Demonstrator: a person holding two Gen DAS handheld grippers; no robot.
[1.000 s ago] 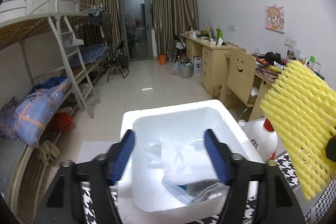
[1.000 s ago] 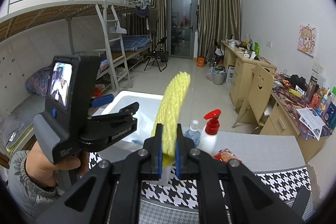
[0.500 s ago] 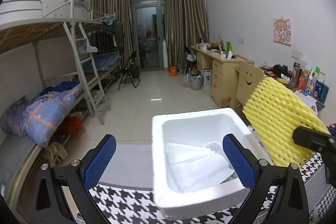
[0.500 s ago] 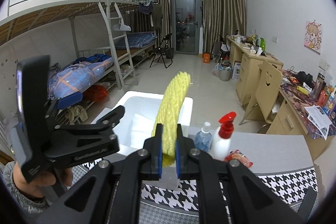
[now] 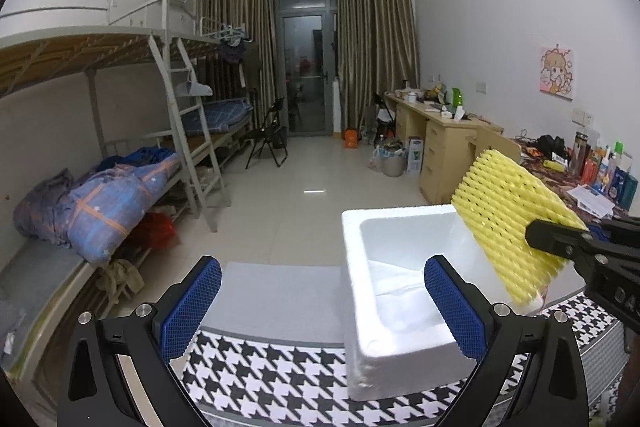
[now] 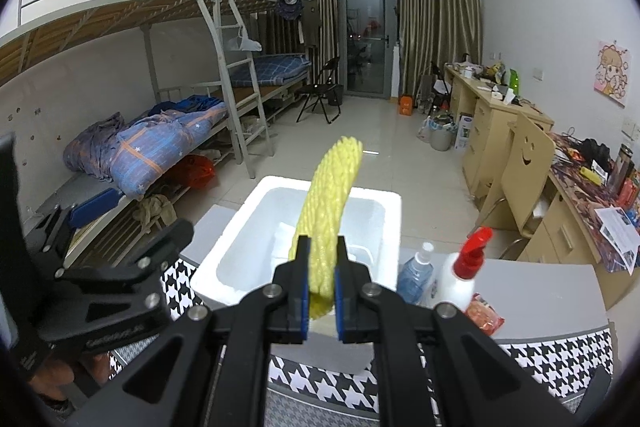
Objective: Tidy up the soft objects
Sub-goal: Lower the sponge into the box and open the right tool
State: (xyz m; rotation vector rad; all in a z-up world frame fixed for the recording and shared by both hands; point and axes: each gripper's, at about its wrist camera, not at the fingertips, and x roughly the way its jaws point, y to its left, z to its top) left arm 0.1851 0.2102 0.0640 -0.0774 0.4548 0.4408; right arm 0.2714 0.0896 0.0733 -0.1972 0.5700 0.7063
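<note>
My right gripper (image 6: 322, 269) is shut on a yellow foam net sleeve (image 6: 328, 203) and holds it upright above a white foam box (image 6: 224, 263). In the left wrist view the sleeve (image 5: 508, 223) hangs over the box's right side (image 5: 352, 267), pinched by the right gripper. White soft wrapping lies inside the box (image 5: 396, 283). My left gripper (image 5: 322, 311) is open and empty, low over the table to the left of the box; it also shows at the left of the right wrist view (image 6: 92, 227).
The box stands on a black-and-white houndstooth cloth (image 5: 272, 367) over a grey table. A clear bottle (image 6: 416, 275), a red-capped spray bottle (image 6: 464, 275) and a red snack packet (image 6: 484, 317) stand right of the box. A bunk bed (image 5: 100, 187) is left, desks and a chair right.
My left gripper has pulled back out of the box and swung left, with its jaws opened wider. My right gripper has carried the yellow sleeve closer over the box.
</note>
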